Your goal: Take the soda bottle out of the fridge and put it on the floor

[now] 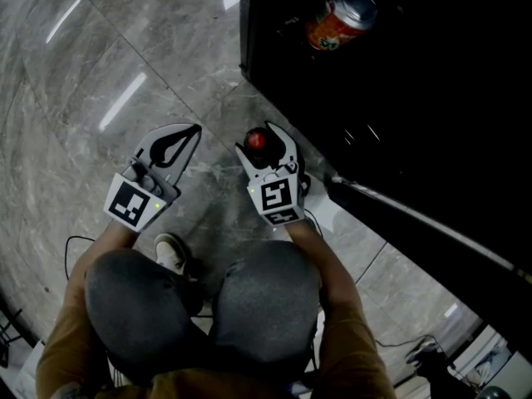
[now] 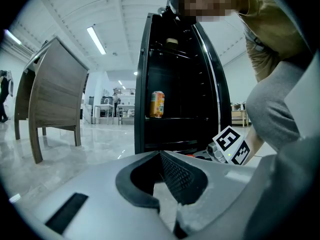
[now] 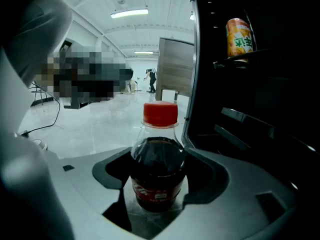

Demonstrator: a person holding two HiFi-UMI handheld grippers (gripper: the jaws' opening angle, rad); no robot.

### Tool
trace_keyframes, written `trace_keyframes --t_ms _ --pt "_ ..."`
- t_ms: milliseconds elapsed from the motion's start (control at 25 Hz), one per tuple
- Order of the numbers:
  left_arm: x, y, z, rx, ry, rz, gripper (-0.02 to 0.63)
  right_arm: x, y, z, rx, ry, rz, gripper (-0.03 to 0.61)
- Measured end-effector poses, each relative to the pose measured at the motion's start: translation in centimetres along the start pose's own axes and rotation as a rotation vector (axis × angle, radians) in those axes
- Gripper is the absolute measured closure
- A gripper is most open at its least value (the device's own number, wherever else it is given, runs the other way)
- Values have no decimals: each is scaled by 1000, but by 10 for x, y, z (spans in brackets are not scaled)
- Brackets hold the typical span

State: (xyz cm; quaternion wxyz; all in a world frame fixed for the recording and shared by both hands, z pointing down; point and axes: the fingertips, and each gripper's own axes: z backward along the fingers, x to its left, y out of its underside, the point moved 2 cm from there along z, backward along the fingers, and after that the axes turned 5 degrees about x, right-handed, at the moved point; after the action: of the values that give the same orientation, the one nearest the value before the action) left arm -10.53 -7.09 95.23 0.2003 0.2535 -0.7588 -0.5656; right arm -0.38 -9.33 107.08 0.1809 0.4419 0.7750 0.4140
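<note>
**Bottle out of the fridge, upright in my right gripper, low over the floor**

Position. The soda bottle [image 3: 158,170] is outside the fridge [image 1: 399,98], just in front of its open side. It stands between the jaws of my right gripper [image 1: 264,136]. The long axis is vertical, with the red cap [image 3: 160,113] on top and the dark drink filling the body.

Grip. In the right gripper view both pads press the bottle's sides at label height, so I read the gripper as clamped on it. My left gripper [image 1: 194,130] has its jaw tips together with nothing between them. It hovers farther out from the fridge than the right one, beside it and apart from the bottle.

Key relation. The bottle lies straight ahead of the right gripper, inside its jaws, and the floor [image 1: 100,73] is directly beneath. The right hand is the nearer one. I judge the coming move to be a release straight off the upright bottle, and any sideways pull would tip it.

Other. An orange can [image 1: 339,19] sits on a shelf inside the fridge, well above the bottle.

Unclear.
- The base looks to reach the floor tile between the jaws, but the frame is dim there. I cannot confirm that it bears weight.
- From the head view only the cap shows, since the gripper covers the body.
- The fridge interior is nearly black.
- The label print is too small to read.
</note>
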Motion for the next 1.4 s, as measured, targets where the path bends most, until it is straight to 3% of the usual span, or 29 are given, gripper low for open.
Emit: trace_keyframes --t_ms 520,1400 --pt "-4 4 -4 11 9 -3 612 -5 18 5 20 8 -3 282" --pt "-10 0 -9 -3 19 12 612 -5 14 20 40 17 10 282"
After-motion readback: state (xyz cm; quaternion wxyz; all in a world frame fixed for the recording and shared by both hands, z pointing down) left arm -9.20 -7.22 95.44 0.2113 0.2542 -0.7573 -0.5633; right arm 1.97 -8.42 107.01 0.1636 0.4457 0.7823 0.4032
